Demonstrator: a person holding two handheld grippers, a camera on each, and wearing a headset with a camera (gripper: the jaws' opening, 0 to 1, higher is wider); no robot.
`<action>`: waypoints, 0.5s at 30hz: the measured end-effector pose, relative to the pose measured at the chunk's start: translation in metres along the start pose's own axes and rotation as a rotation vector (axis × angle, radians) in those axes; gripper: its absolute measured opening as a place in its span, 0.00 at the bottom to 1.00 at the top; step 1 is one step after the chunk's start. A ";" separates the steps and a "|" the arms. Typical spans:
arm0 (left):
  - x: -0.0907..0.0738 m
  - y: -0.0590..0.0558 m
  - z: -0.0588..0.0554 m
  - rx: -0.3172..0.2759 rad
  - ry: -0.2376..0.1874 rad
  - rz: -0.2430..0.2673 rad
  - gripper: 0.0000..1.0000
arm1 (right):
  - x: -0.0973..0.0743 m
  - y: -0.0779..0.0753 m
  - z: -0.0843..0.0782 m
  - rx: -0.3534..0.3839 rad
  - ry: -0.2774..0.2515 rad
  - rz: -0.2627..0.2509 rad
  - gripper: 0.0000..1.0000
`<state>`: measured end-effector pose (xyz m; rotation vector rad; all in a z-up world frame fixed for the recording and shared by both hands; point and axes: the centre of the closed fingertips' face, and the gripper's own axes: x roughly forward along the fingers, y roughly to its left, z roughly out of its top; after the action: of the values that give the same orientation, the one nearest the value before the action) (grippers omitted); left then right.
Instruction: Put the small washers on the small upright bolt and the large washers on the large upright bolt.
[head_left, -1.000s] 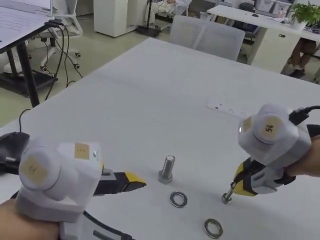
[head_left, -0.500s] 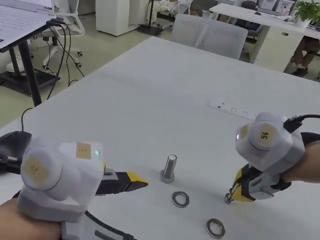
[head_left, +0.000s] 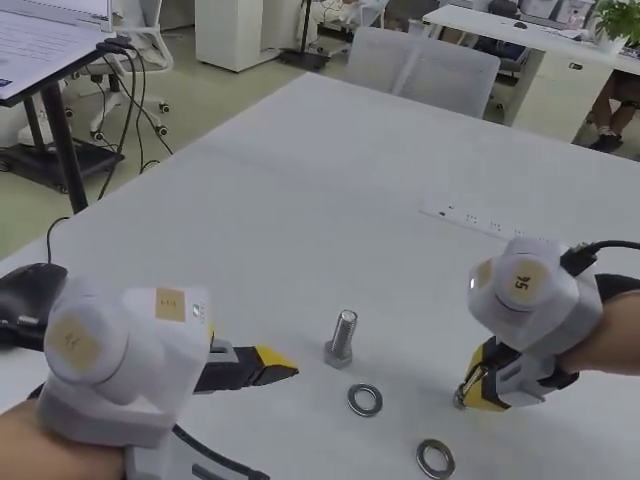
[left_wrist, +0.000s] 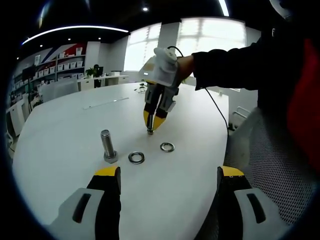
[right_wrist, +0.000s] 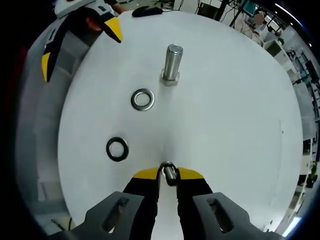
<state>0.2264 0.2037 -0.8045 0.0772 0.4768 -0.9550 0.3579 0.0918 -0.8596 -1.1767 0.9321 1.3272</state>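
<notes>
The large upright bolt (head_left: 341, 337) (right_wrist: 170, 63) (left_wrist: 107, 147) stands mid-table. Two large washers lie flat in front of it, one nearer the bolt (head_left: 365, 400) (right_wrist: 142, 99) and one nearer the table edge (head_left: 435, 459) (right_wrist: 117, 148). My right gripper (head_left: 468, 392) (right_wrist: 168, 173) points down over the small upright bolt (left_wrist: 149, 131). It is shut on what looks like a small washer (right_wrist: 167, 168) at the bolt's top. My left gripper (head_left: 272, 370) (left_wrist: 169, 174) hovers left of the large bolt, open and holding nothing.
A white power strip (head_left: 480, 222) lies farther back on the white table (head_left: 300, 180). A grey chair (head_left: 420, 70) stands at the far edge. A black object (head_left: 25, 290) sits at the left edge, next to a desk with hanging cables (head_left: 125, 90).
My right gripper has sunk a little lower over the small bolt, hiding more of it. The left gripper and both loose washers stay where they were.
</notes>
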 end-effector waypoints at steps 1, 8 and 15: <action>0.000 0.000 0.000 0.000 0.000 0.000 0.78 | 0.000 0.000 0.000 -0.001 -0.002 0.000 0.14; 0.000 0.000 -0.001 -0.001 0.001 -0.003 0.78 | 0.002 0.000 0.000 0.000 0.002 -0.003 0.15; 0.000 0.000 -0.001 -0.001 0.000 -0.003 0.78 | 0.000 0.000 0.001 0.005 -0.005 -0.006 0.16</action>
<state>0.2261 0.2039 -0.8055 0.0761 0.4777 -0.9582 0.3574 0.0923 -0.8597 -1.1713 0.9271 1.3222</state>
